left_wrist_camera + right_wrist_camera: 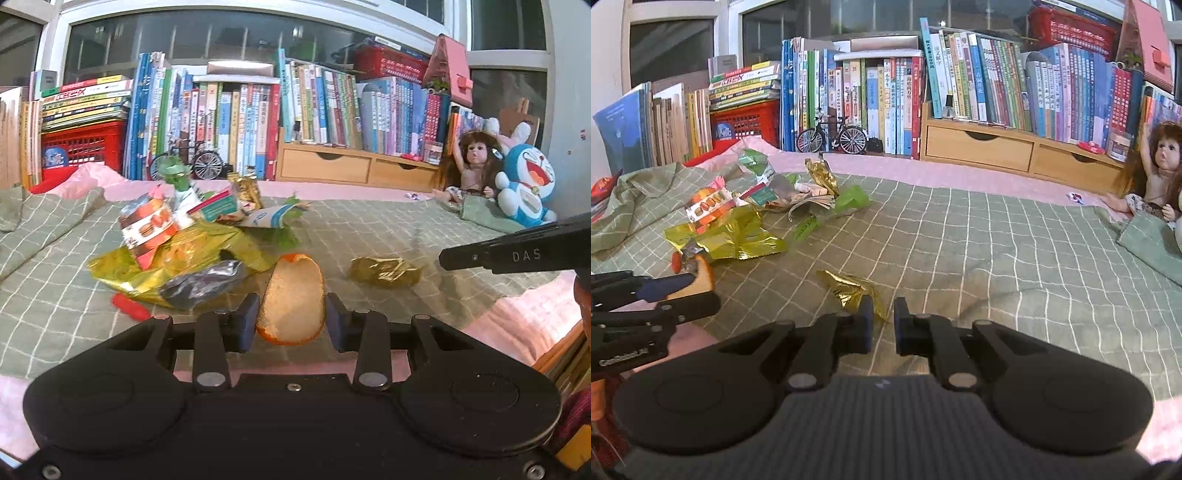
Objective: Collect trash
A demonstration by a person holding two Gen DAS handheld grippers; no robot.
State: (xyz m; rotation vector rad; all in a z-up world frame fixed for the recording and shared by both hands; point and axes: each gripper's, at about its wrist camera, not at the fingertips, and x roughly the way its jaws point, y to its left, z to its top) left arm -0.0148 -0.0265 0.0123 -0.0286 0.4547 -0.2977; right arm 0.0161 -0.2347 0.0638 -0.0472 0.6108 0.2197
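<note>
My left gripper is shut on a piece of orange peel, held upright between its blue pads just above the green checked bed cover. In the right wrist view the peel shows at the far left. A crumpled gold wrapper lies alone on the cover, right of the peel. My right gripper hovers just behind that gold wrapper, with only a narrow gap between its pads and nothing held. A pile of snack wrappers lies to the left.
Rows of books, a wooden drawer unit, a model bicycle and a red crate line the back. A doll and a blue plush sit at the right. A small red object lies by the pile.
</note>
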